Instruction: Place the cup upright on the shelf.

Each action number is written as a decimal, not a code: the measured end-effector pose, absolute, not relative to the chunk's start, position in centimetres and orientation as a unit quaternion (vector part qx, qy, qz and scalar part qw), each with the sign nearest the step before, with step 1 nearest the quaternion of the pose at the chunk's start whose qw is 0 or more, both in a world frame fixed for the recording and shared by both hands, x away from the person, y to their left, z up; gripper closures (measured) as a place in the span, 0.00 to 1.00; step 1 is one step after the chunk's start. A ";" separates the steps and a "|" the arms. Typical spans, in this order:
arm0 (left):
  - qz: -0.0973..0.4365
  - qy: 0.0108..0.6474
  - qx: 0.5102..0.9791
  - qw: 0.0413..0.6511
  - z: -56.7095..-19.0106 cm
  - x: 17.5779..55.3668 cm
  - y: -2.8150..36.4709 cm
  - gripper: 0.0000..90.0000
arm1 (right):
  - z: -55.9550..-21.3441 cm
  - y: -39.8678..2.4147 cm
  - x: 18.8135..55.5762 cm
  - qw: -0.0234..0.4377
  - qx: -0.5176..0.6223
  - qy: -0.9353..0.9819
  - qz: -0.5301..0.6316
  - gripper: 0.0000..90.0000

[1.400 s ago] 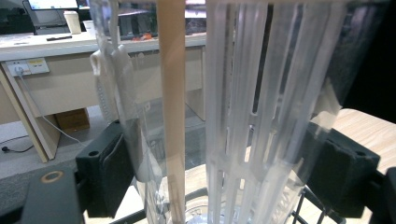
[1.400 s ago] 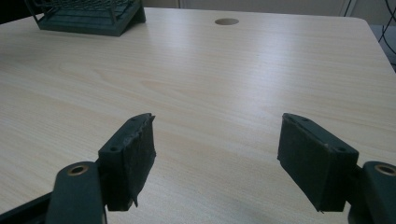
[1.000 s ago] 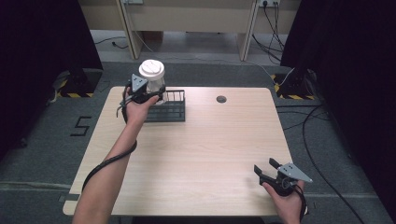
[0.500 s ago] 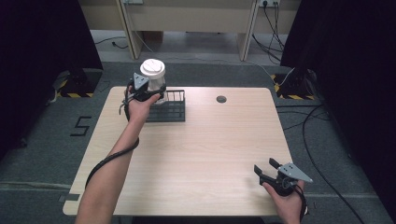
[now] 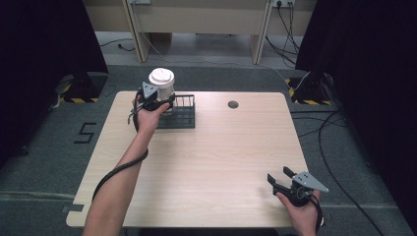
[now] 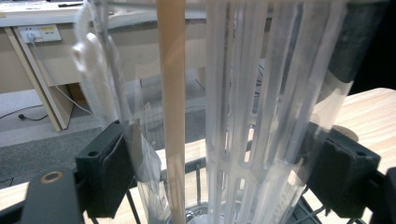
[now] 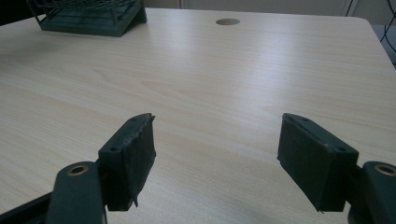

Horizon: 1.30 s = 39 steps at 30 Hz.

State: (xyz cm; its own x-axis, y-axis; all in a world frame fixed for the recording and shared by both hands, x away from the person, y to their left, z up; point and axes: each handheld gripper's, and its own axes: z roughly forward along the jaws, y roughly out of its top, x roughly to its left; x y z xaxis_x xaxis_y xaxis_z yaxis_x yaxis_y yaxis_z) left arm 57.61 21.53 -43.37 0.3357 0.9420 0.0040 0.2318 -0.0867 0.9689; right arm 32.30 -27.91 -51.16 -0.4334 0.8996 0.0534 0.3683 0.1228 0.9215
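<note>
A clear ribbed plastic container (image 5: pixel 163 87) with a white lid is held upright over the left end of a black wire rack (image 5: pixel 182 118) at the table's far left. My left gripper (image 5: pixel 160 101) is shut on it. In the left gripper view both pads press the container's (image 6: pixel 243 116) lower sides, and rack wires (image 6: pixel 200 175) show below it. At the table's front right corner my right gripper (image 5: pixel 278 174) is open, low above bare wood, with nothing between its jaws (image 7: pixel 217 154). The rack (image 7: pixel 84 16) lies far off in the right gripper view.
The light wooden table (image 5: pixel 216 162) has a round cable hole (image 5: pixel 233 104) near its far edge, also seen in the right gripper view (image 7: pixel 228 21). Cables trail across the grey floor to the right. A desk with wall sockets stands beyond the table.
The container in my left gripper has sunk slightly toward the rack. My right gripper has stayed where it was.
</note>
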 end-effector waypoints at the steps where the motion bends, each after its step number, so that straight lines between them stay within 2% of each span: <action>1: 0.356 0.454 0.647 0.498 -43.5 57.6 21.5 0.19 | -51.2 -27.9 32.3 0.276 0.455 0.697 0.481 0.31; 26: 0.344 0.468 0.644 0.497 -45.1 57.5 21.8 0.19 | -51.2 -27.9 32.3 0.275 0.455 0.697 0.481 0.31; 29: 0.347 0.469 0.642 0.498 -45.0 57.3 21.9 0.15 | -51.2 -27.9 32.3 0.275 0.455 0.697 0.481 0.31; 39: 0.351 0.454 0.646 0.503 -44.8 55.8 22.4 0.16 | -51.2 -27.9 32.3 0.276 0.456 0.697 0.481 0.31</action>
State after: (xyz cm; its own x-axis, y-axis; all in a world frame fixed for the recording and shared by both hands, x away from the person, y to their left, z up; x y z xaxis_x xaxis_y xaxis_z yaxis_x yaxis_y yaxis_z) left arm 55.80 22.37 -44.82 0.3417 0.9398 -0.0034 0.2345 -0.0818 0.9687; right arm 32.31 -27.87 -51.16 -0.4330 0.8998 0.0538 0.3699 0.1229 0.9209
